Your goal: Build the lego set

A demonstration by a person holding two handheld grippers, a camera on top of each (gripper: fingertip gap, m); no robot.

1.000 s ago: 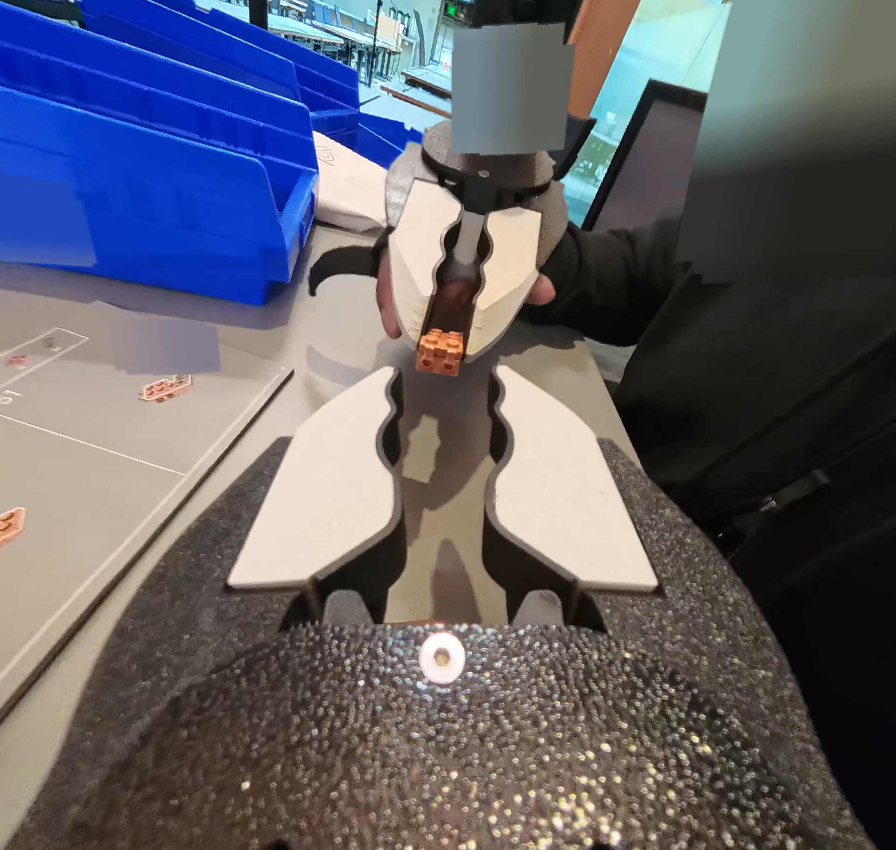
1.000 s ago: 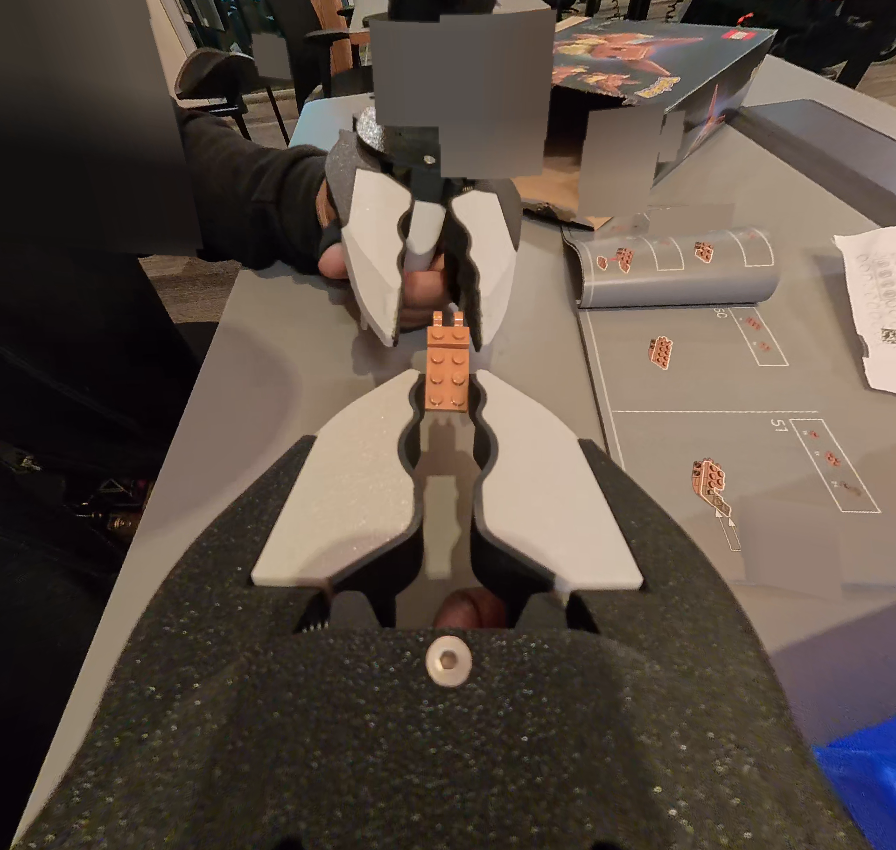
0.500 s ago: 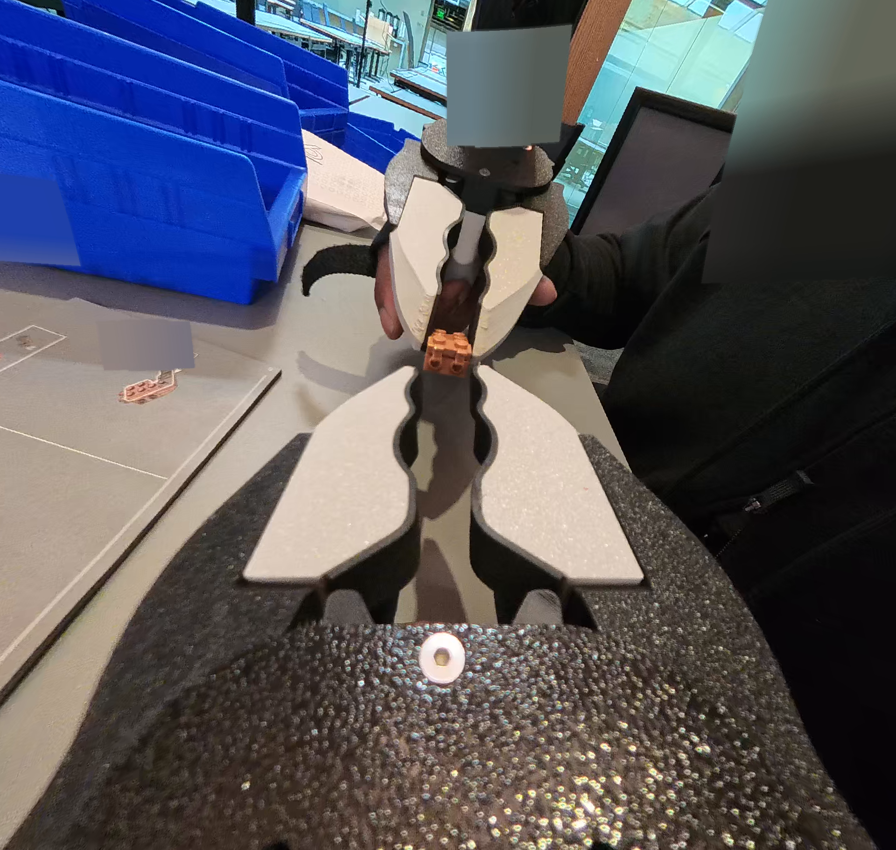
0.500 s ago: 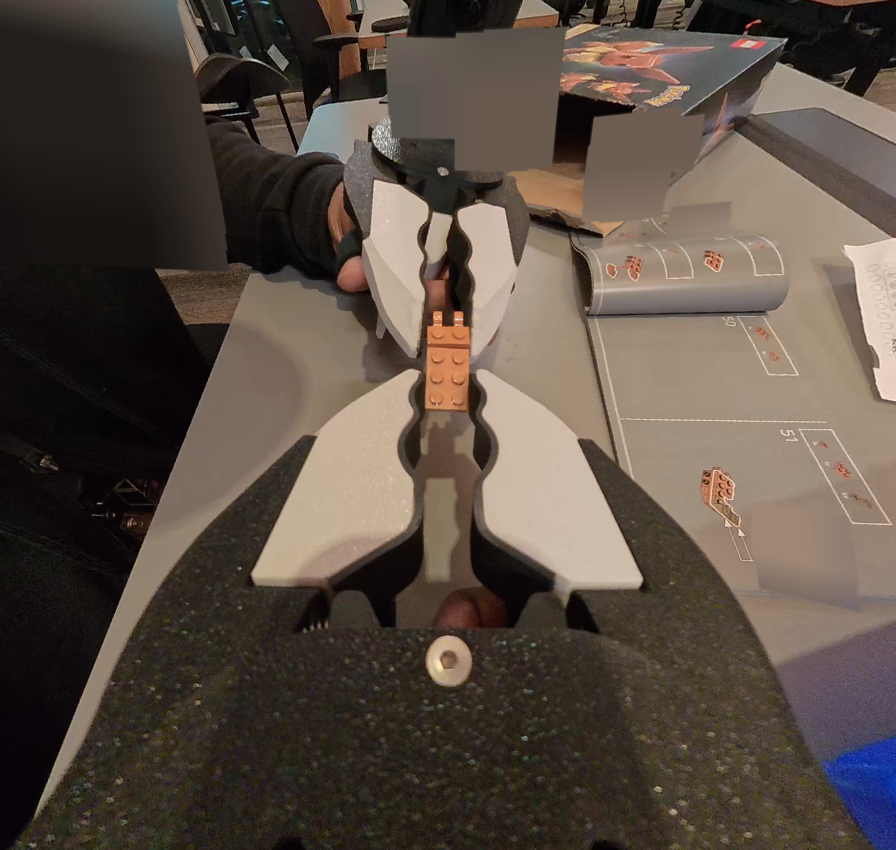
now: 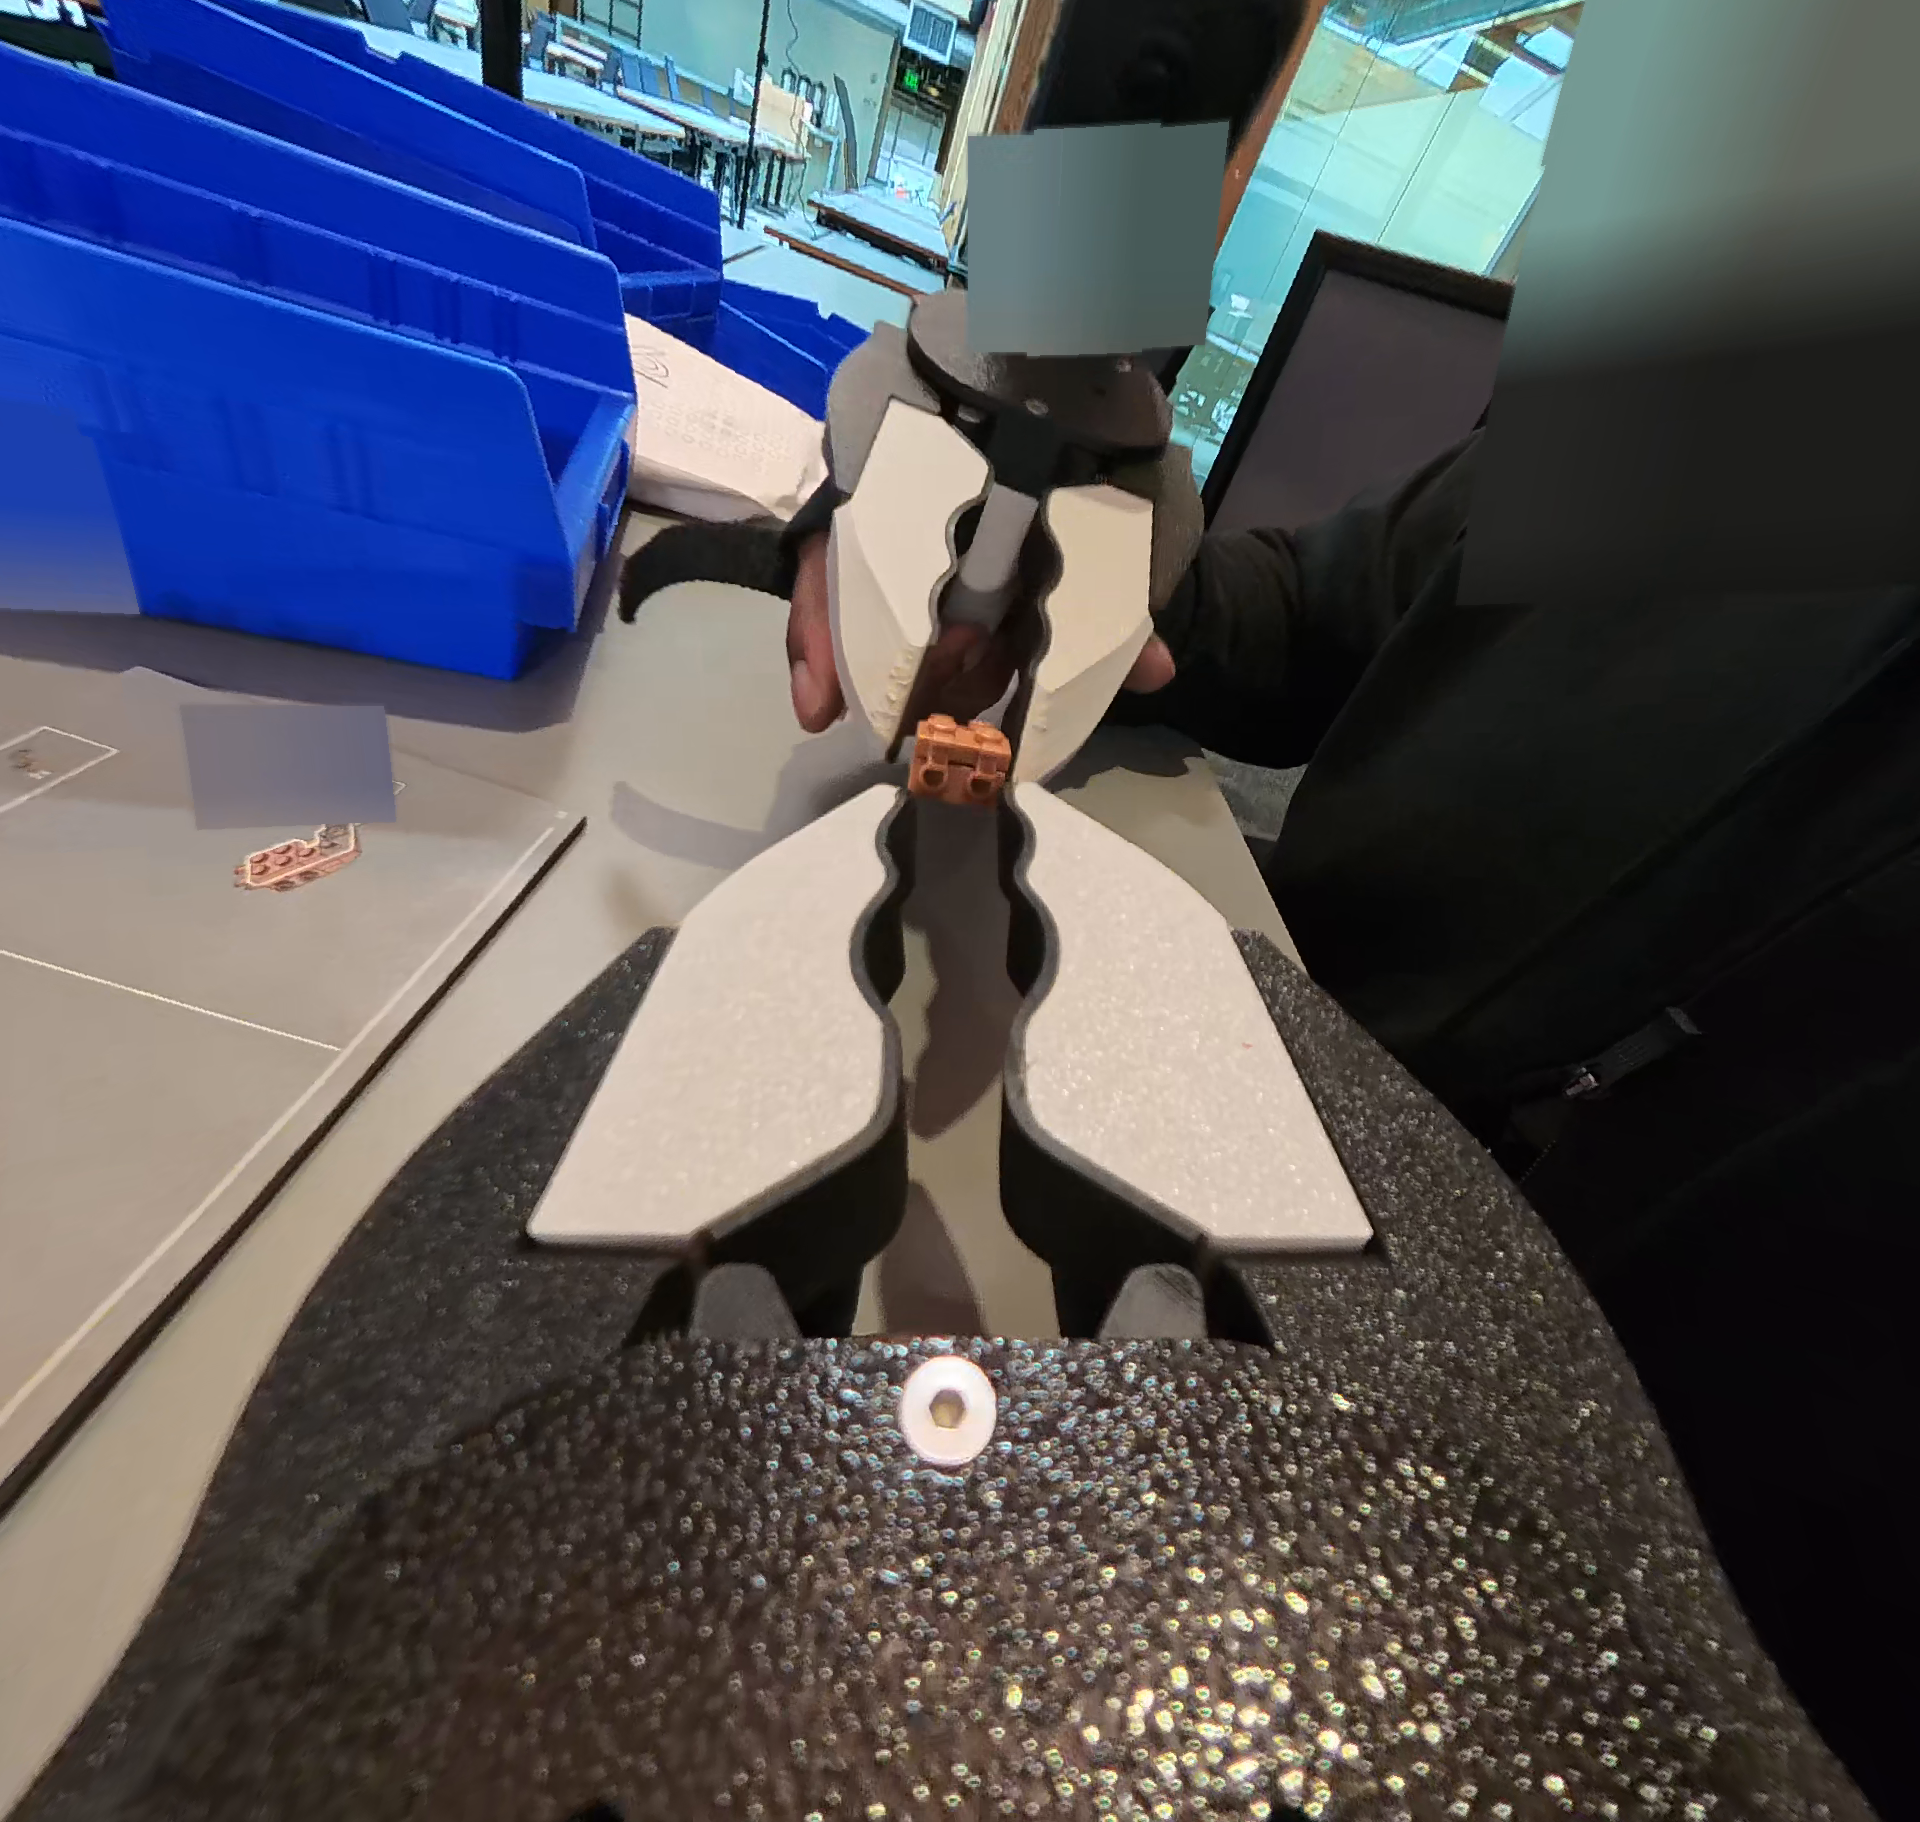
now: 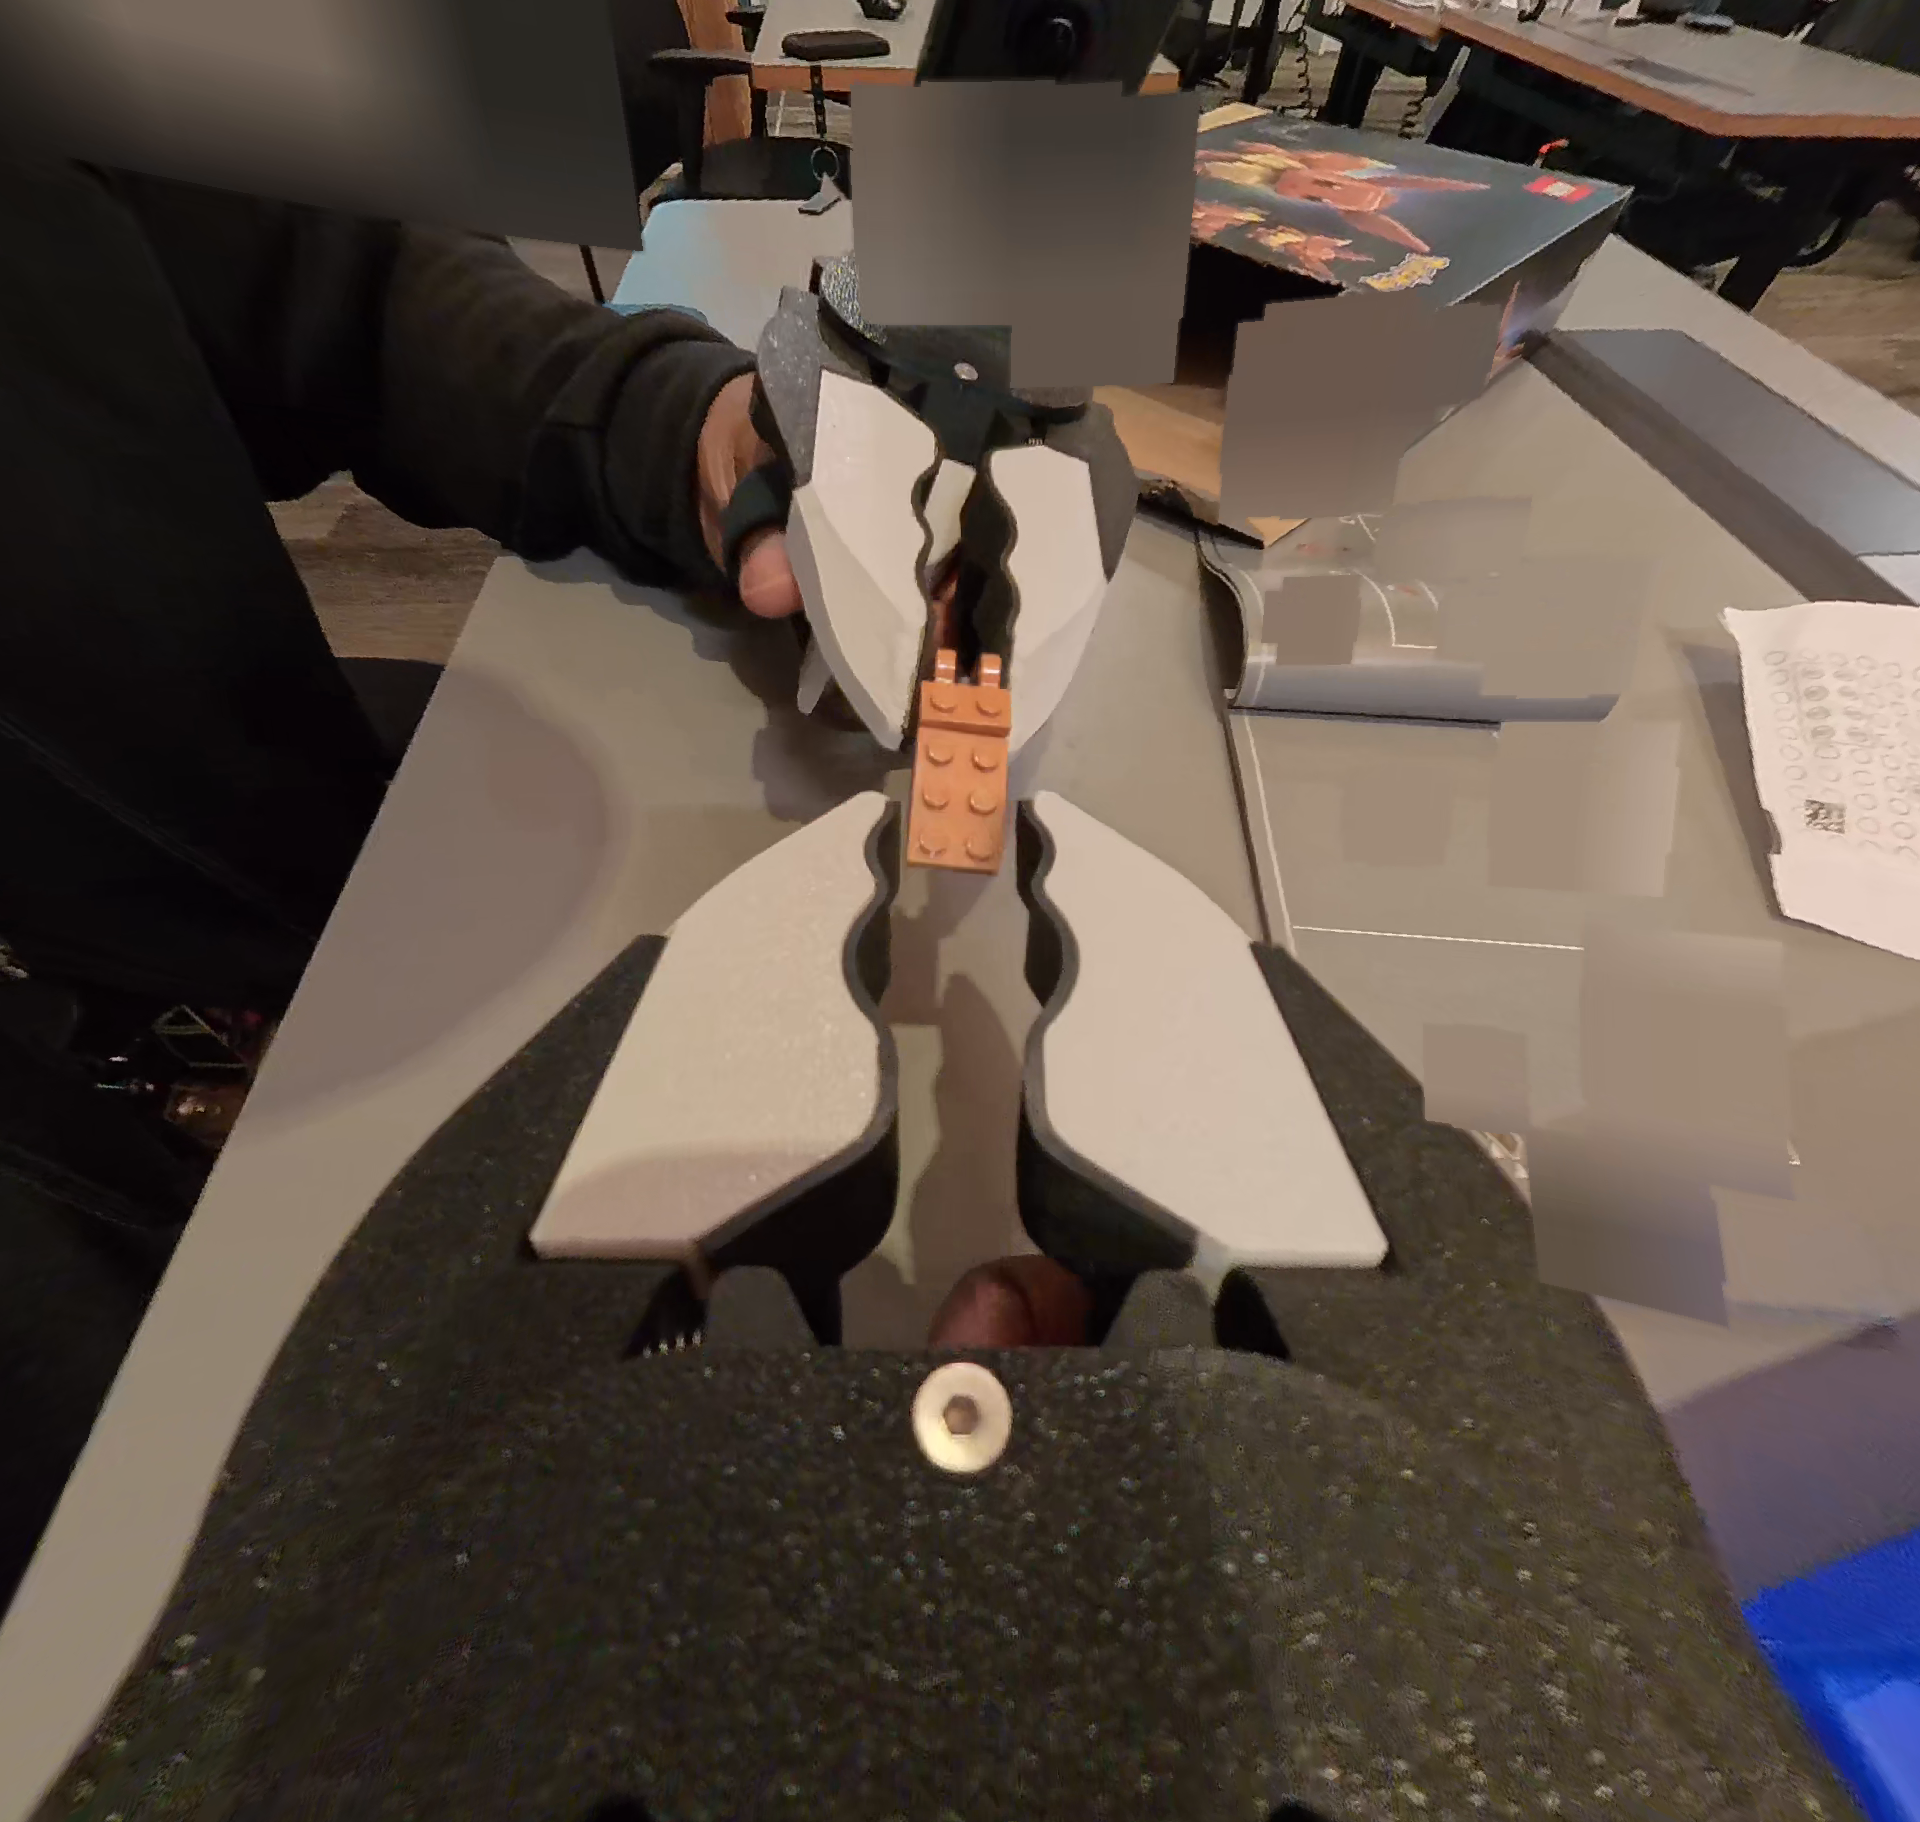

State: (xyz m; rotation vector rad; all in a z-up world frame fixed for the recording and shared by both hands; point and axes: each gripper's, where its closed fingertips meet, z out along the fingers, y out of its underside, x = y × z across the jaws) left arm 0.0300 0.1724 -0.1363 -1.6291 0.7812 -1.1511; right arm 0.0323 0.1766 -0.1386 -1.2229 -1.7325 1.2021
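In the left wrist view, the left hand-held gripper (image 5: 954, 804) pinches the near end of a small orange studded plastic brick assembly (image 5: 958, 758), above the grey surface (image 5: 727, 733); blue plastic bins (image 5: 312, 442) wall the left.

In the right wrist view, the right hand-held gripper (image 6: 954, 837) stands narrowly apart beside the assembly, gaps showing. The surface edge runs left; a grey mat (image 6: 1455, 837) lies right.
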